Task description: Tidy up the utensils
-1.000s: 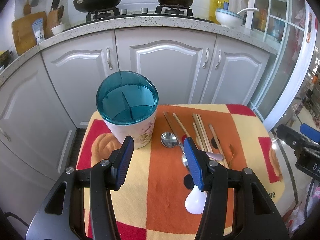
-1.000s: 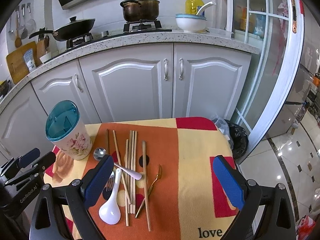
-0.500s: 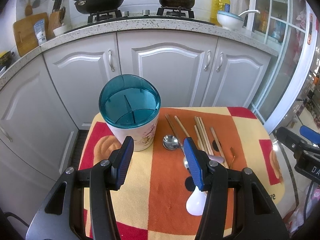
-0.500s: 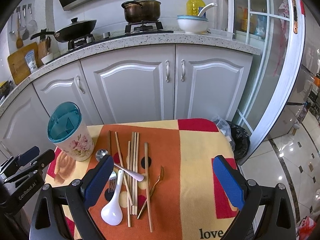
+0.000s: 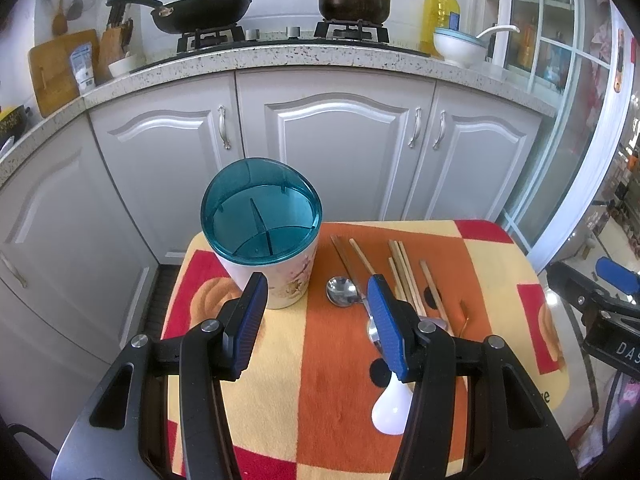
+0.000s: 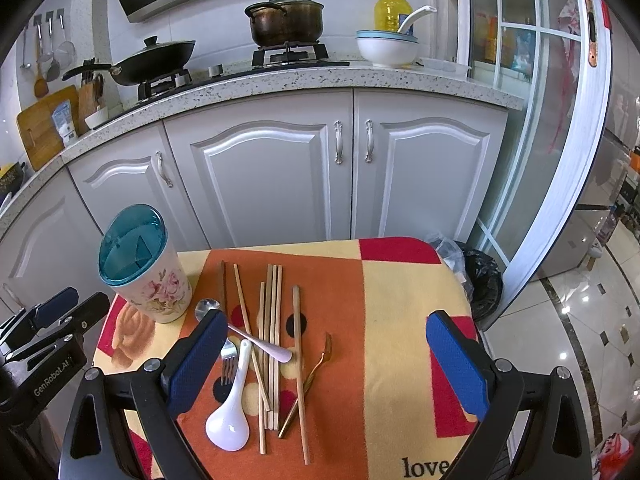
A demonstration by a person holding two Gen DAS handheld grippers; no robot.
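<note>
A floral utensil holder (image 5: 276, 256) with a teal divided lid (image 6: 132, 240) stands at the table's back left. Several wooden chopsticks (image 6: 272, 320), a metal spoon (image 6: 244, 332), a white ceramic spoon (image 6: 232, 408), a metal fork (image 6: 229, 364) and a small gold fork (image 6: 312, 380) lie loose to its right. My left gripper (image 5: 316, 316) is open and empty, just in front of the holder. My right gripper (image 6: 324, 356) is wide open and empty above the utensil pile.
The utensils lie on a small table under a red, orange and yellow cloth (image 6: 400, 340). White kitchen cabinets (image 6: 272, 176) stand close behind it. A black bin bag (image 6: 480, 276) sits on the floor at the table's right.
Both grippers have pulled back and risen a little, so the holder and the utensils sit lower in both views. Nothing on the table has moved.
</note>
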